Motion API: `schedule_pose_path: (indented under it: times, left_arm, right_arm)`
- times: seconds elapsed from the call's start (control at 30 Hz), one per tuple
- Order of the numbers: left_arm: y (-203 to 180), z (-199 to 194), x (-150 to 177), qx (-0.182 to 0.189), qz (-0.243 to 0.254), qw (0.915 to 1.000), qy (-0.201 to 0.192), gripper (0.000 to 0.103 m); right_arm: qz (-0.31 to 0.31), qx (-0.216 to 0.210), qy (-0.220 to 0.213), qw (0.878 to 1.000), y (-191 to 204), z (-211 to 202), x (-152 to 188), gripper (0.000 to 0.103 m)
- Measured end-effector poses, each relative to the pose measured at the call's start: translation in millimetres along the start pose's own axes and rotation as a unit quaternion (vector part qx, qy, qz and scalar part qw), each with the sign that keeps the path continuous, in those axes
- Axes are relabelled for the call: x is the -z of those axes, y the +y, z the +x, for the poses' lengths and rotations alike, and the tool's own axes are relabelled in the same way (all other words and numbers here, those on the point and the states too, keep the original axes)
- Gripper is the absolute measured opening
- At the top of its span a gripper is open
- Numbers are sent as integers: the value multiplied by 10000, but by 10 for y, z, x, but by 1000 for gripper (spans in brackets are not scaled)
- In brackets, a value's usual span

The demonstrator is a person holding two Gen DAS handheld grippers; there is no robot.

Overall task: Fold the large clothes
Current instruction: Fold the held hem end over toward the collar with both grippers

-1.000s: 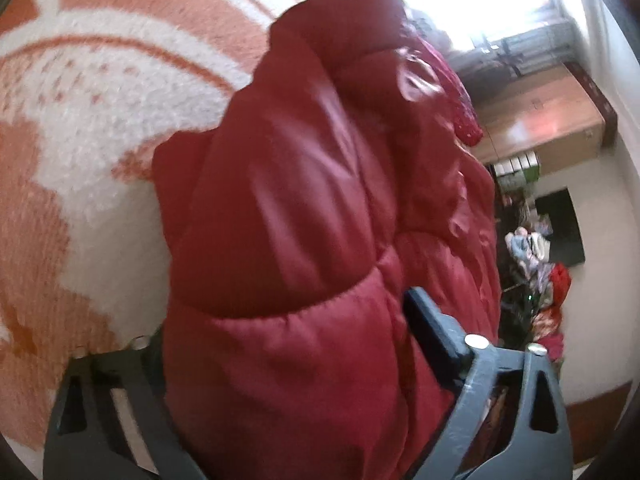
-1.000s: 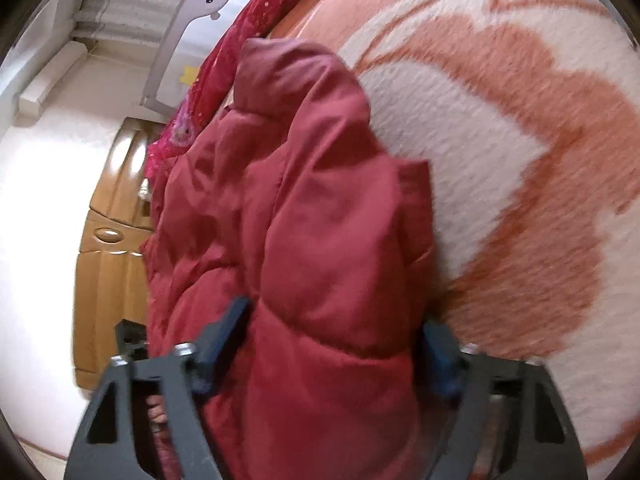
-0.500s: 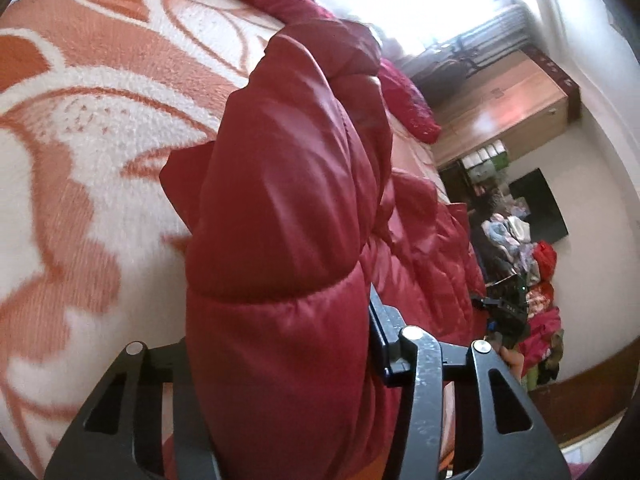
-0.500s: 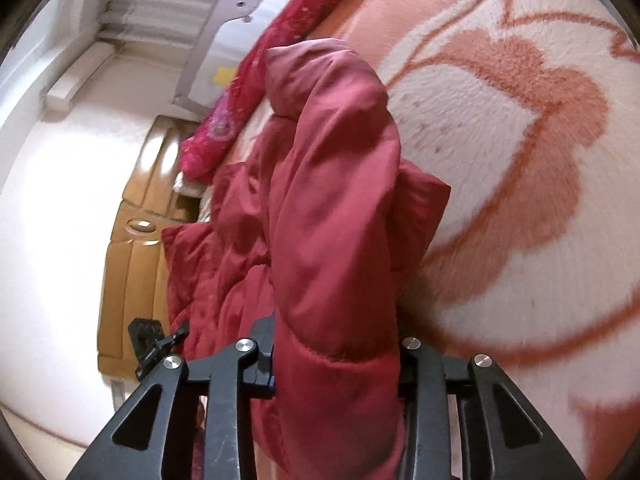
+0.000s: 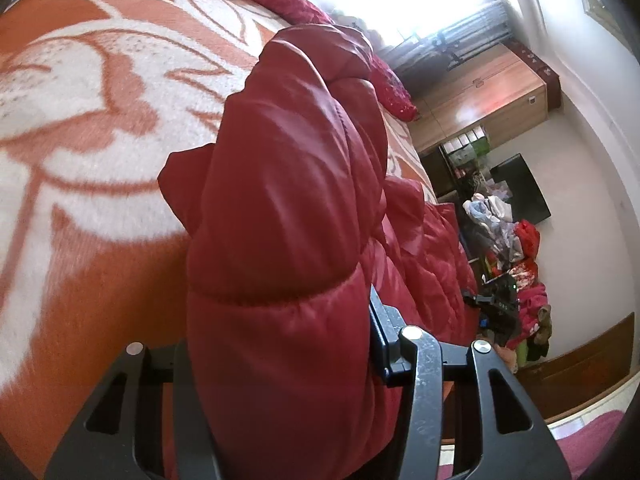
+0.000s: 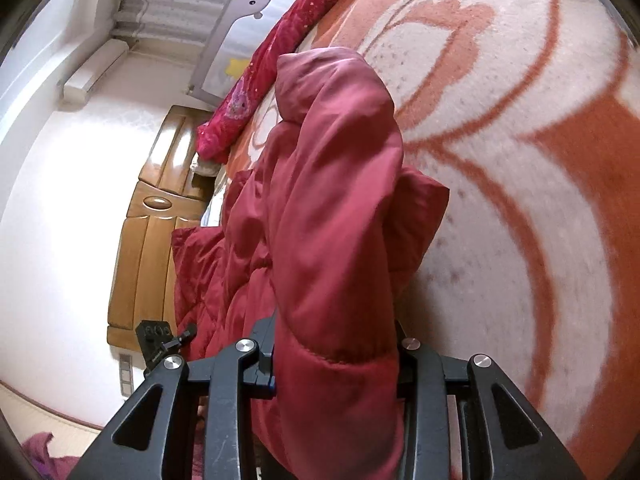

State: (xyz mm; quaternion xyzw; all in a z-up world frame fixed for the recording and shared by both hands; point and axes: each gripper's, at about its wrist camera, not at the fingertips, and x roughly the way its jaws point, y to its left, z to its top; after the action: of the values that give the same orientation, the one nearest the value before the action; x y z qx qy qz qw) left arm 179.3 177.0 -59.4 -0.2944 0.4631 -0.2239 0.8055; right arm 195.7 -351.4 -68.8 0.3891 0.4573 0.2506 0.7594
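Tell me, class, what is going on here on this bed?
A person is folding a red puffer jacket with two handheld grippers. The left gripper and the right gripper are each clamped on a thick bunch of the padded fabric, holding it raised above the orange and white blanket. The rest of the jacket lies crumpled on the blanket between them, so the fold is not finished.

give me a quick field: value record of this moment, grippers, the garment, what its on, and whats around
garment: red puffer jacket, bunched, part of it lifted
left gripper: shut on a padded fold of the jacket
right gripper: shut on another padded fold
surface: orange and white patterned blanket on a bed
rest of jacket: trails down onto the blanket between the two grippers
nearby: wooden headboard, dark pink sparkly cloth along the bed's far edge, heap of clothes by the wall
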Motion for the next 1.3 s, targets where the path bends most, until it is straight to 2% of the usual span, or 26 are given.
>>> schedule_pose_path:
  times: [0.23, 0.33, 0.4, 0.57, 0.73, 0.9, 1.03, 1.3]
  left_arm:
    - [196, 61, 108, -253, -126, 9996, -22, 48]
    - [286, 108, 174, -357, -222, 9991, -18, 50]
    - [321, 119, 232, -464, -188, 9987, -77, 56]
    - [321, 187, 283, -879, -160, 9959, -157, 69]
    - [275, 210, 291, -1145, -109, 9932, -196, 70]
    - [285, 236, 288, -1379, -176, 9900, -224, 78]
    - [176, 157, 329, -1630, -55, 9858, -402, 78]
    - [-55, -218, 399, -2101, 136, 9722, -1021, 78]
  right_arm:
    - [-104, 430, -187, 9988, -97, 39, 99, 36]
    - [-30, 545, -261, 9982, -257, 14, 206, 40]
    - [1, 585, -342, 9977, -333, 26, 222, 46]
    - [-36, 694, -487, 9964, -394, 22, 279, 52]
    - [-50, 924, -611, 9938, -327, 15, 333, 52]
    - [-38, 1152, -740, 9906, -292, 48, 346, 59]
    - [-127, 1389, -851, 9866, -218, 46, 390, 63]
    - [-252, 1706, -966, 9803, -134, 25, 434, 69]
